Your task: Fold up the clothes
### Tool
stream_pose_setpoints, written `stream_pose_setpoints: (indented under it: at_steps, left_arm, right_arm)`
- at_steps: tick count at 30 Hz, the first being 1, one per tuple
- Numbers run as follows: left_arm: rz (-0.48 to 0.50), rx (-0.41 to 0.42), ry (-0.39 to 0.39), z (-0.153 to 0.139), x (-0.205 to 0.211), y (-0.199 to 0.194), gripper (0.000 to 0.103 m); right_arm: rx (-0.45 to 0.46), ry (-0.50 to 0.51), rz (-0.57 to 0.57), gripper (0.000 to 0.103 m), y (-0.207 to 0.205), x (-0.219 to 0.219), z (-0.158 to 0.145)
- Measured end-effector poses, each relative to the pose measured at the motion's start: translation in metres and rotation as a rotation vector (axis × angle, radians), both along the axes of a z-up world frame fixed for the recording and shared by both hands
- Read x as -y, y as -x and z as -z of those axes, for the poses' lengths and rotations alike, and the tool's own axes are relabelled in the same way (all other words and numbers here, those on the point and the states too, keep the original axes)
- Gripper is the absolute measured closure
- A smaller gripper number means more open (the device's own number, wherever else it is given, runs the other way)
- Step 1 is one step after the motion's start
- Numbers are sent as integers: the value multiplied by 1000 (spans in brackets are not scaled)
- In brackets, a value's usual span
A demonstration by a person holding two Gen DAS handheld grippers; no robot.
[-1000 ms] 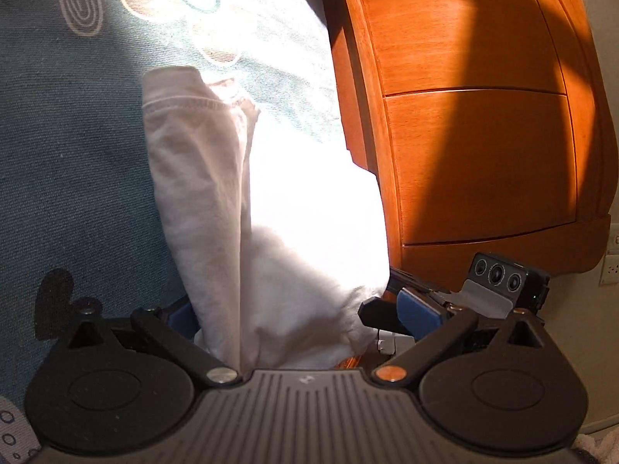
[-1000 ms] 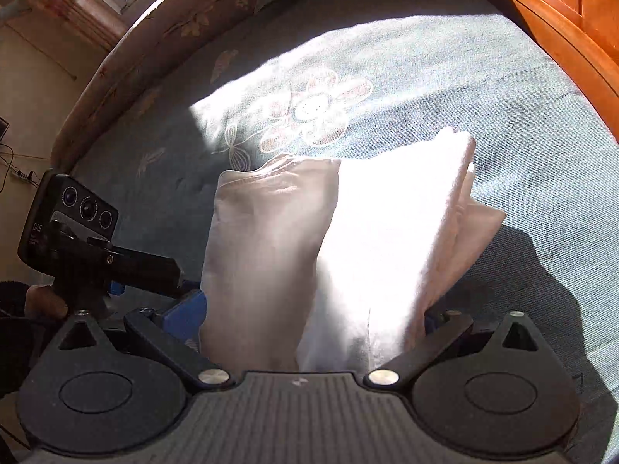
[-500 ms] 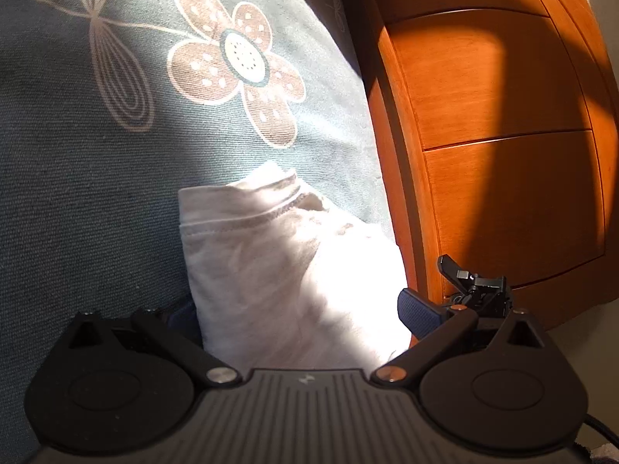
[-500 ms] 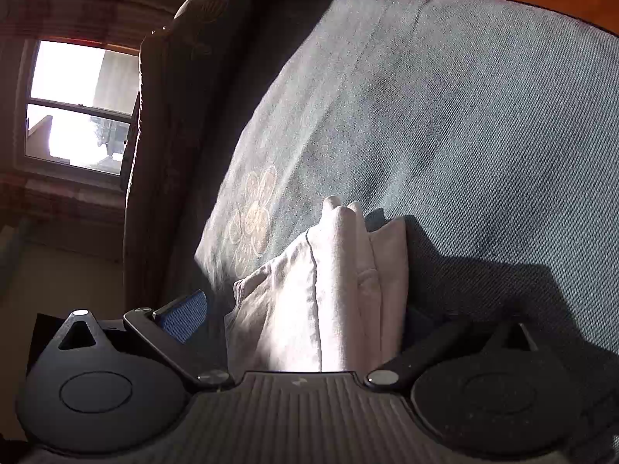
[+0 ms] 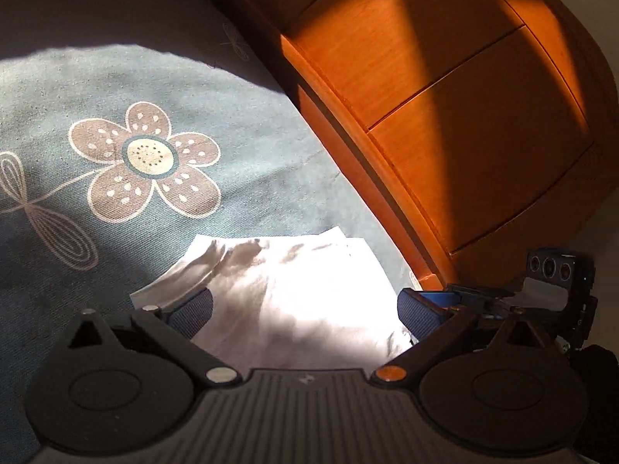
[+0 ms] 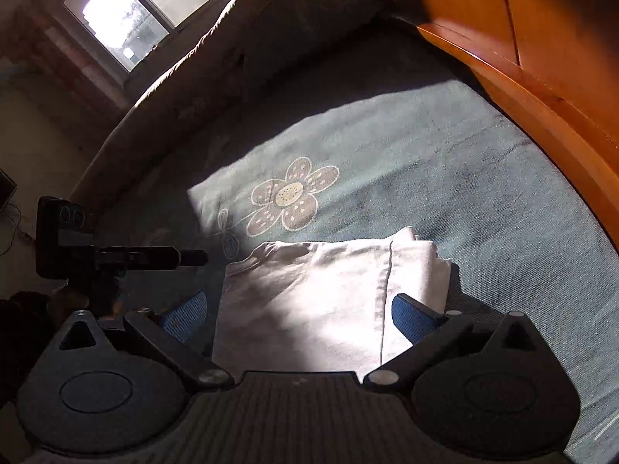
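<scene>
Since a second ago, both our grippers have released: left gripper [image 5: 305, 311] and right gripper [image 6: 298, 315] gape wide over the folded white garment [image 6: 317, 297], flat on the blue bedspread [image 6: 406, 162]. Beyond: flower print [image 5: 149, 162], wooden headboard [image 5: 464, 116].

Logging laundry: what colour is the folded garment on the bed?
White or off-white, plain; the folded garment shows best in the right wrist view.

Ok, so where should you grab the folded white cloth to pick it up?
Probably the near edge of the cloth, coming in low and level from the near side. It lies flat on the bedspread with its layers stacked, so one pinch there could catch them all.
</scene>
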State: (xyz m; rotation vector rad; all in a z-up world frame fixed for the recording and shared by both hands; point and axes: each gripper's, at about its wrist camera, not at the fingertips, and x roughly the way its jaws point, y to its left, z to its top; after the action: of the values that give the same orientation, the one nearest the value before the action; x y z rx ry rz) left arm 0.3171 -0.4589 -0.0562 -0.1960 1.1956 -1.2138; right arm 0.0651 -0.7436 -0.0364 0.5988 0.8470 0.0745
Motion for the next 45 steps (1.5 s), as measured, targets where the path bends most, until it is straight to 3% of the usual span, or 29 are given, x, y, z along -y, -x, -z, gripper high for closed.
stream_pose_setpoints:
  at_steps: [2, 4, 6, 9, 12, 15, 19, 22, 24, 27, 29, 32, 34, 39, 42, 45]
  left_arm:
    - [-3, -64, -72, 21, 5, 3, 3]
    - [-2, -104, -138, 37, 10, 4, 4]
    - [29, -73, -137, 31, 17, 4, 4]
    - [99, -23, -110, 10, 33, 5, 4]
    - [189, -12, -66, -8, 61, 10, 4]
    - [312, 21, -29, -16, 102, 25, 4]
    - [458, 129, -13, -4, 156, 52, 4]
    - [453, 222, -111, 19, 189, 58, 4]
    - [422, 220, -130, 27, 198, 54, 4]
    - [430, 206, -125, 16, 194, 51, 4]
    - [442, 238, -113, 3, 179, 50, 4]
    - [426, 298, -120, -14, 148, 46, 4]
    - [397, 355, -145, -22, 121, 42, 3]
    - [317, 563, -270, -20, 54, 48, 3]
    - [304, 629, -307, -8, 32, 58, 3]
    - [340, 621, -319, 11, 23, 65, 3]
  right_arm:
    - [-67, 31, -27, 0, 4, -15, 21]
    - [-118, 42, 18, 4, 5, -11, 46]
    - [-121, 19, 76, 8, 10, 0, 57]
    - [-98, 25, 145, 8, 21, -2, 34]
    - [-62, 62, 125, 7, 39, -27, 11]
    - [-82, 112, 133, 7, 56, -48, 12]
    - [-104, 62, 253, 9, 78, -36, 48]
    - [-70, 54, 298, 10, 87, -39, 51]
    - [-84, 71, 324, 10, 91, -45, 46]
    - [-85, 95, 364, 9, 103, -56, 32]
    - [-86, 122, 363, 6, 111, -61, 28]
    - [-167, 125, 399, 7, 119, -55, 40]
    - [-143, 139, 391, 7, 119, -56, 33]
    - [-131, 271, 206, 7, 89, -106, 17]
    - [-176, 350, 94, 7, 74, -151, 33]
    - [-240, 435, 8, 7, 69, -192, 54]
